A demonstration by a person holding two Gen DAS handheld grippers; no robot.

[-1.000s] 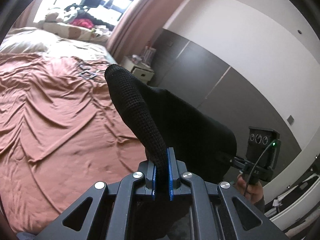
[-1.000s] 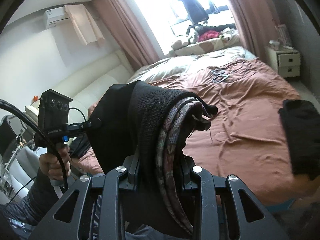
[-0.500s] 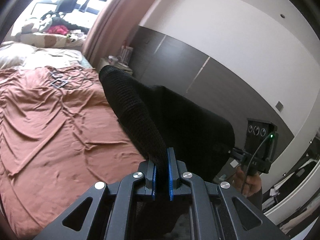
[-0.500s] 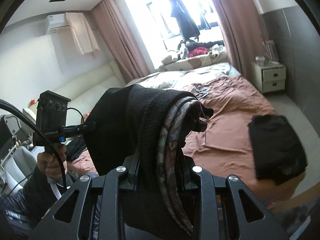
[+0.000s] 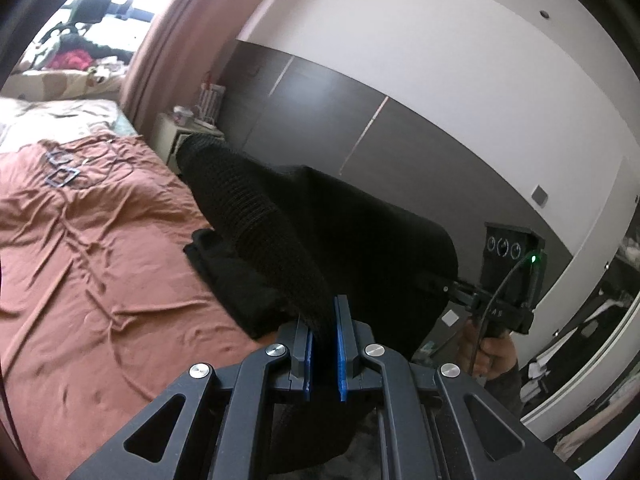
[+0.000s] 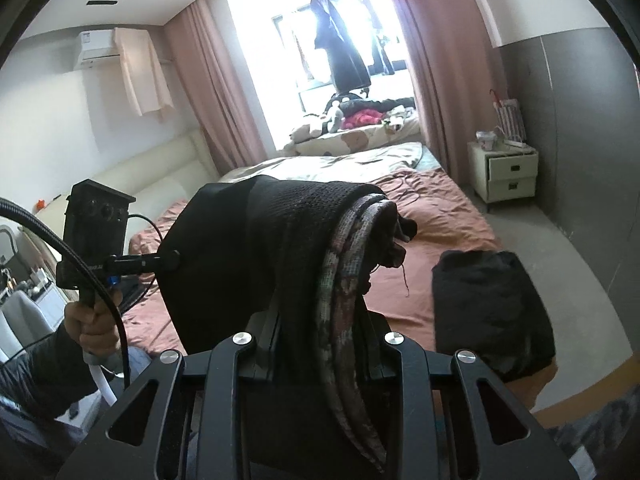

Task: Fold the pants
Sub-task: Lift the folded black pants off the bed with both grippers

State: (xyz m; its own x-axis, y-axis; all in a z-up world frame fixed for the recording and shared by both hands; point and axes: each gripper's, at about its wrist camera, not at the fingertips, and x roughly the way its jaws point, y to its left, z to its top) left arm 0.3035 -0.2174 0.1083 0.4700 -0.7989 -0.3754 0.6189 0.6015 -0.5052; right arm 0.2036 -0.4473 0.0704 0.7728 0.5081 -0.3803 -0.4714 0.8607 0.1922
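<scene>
The black pants hang stretched in the air between my two grippers, above the bed's near corner. My left gripper is shut on one end of the black knit waistband. My right gripper is shut on the other end, where the waistband's patterned lining shows. Each gripper shows in the other's view: the right one and the left one, both biting the cloth. A second dark garment lies folded on the bed corner; it also shows in the left wrist view.
The bed has a rumpled rust-brown sheet. A white nightstand stands by the grey wall panels. A cream headboard runs along the left. Clothes are piled by the window.
Both grippers have risen and tilted up with the pants held taut. The folded dark garment on the bed corner has come into the left wrist view.
</scene>
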